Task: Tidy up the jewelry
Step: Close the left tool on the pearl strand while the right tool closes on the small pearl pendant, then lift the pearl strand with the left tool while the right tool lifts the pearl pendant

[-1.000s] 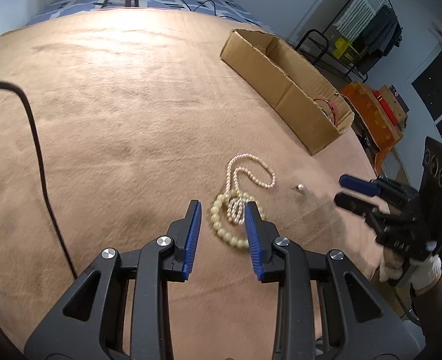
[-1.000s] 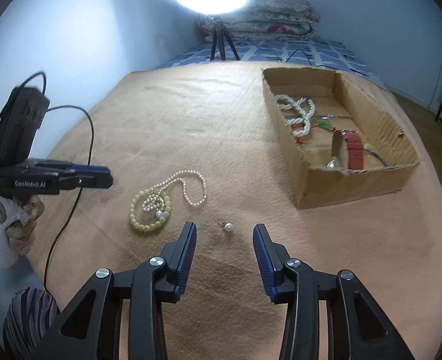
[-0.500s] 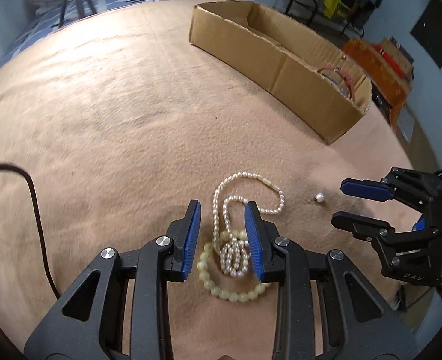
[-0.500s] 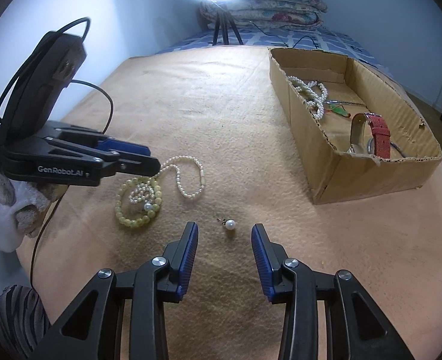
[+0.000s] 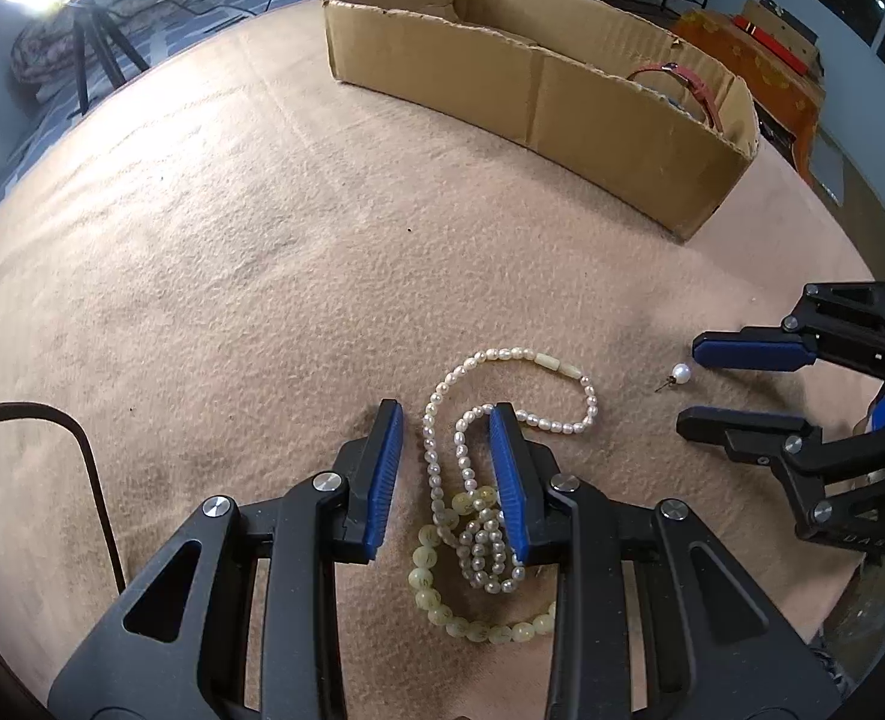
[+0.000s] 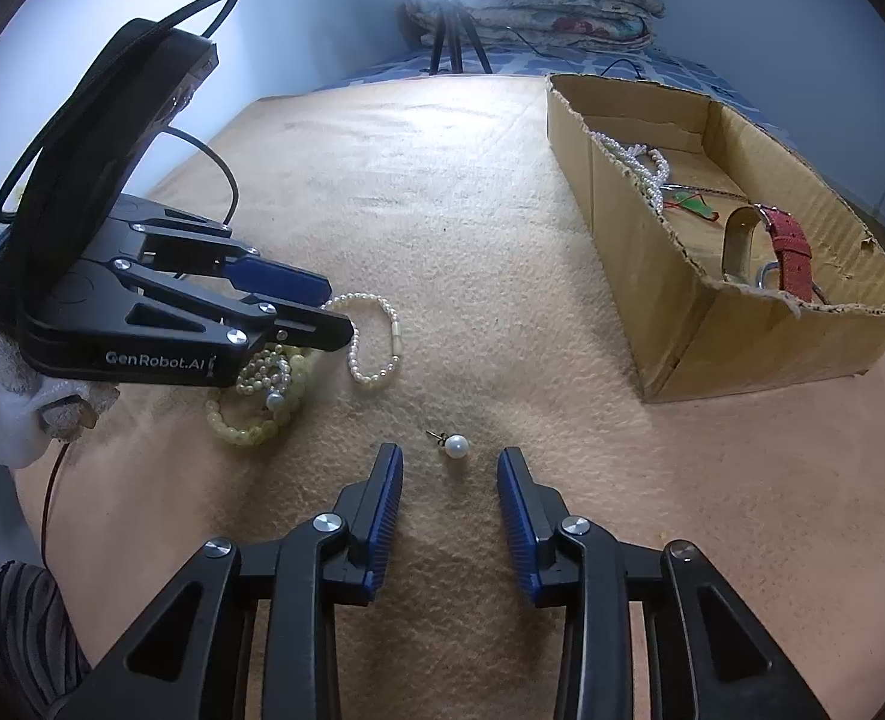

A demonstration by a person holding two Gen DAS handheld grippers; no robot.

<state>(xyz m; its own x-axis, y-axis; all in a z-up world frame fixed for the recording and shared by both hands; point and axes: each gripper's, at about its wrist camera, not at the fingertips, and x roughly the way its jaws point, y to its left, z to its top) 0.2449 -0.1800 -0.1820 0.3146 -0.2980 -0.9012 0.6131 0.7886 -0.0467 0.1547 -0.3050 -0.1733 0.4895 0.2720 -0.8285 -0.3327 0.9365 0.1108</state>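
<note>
On the tan cloth lie a white pearl necklace (image 5: 505, 354) (image 6: 376, 300), a pale green bead bracelet (image 5: 478, 630) (image 6: 238, 435) tangled with it, and a single pearl earring (image 5: 681, 372) (image 6: 457, 447). My left gripper (image 5: 445, 414) (image 6: 337, 309) points down over the tangle, open, with necklace strands between its blue pads. My right gripper (image 6: 449, 453) (image 5: 689, 385) sits low by the earring. Its jaws are closing, and the pearl lies just ahead of the tips, untouched.
A long cardboard box (image 6: 622, 240) (image 5: 502, 60) stands at the far right with a red watch (image 6: 793, 246) and a pearl strand (image 6: 646, 165) inside. A black cable (image 5: 94, 480) runs along the left. A lamp tripod (image 5: 91, 42) stands beyond the cloth.
My left gripper has moved forward and down over the necklace and rolled. My right gripper has sunk toward the earring and its jaws have narrowed.
</note>
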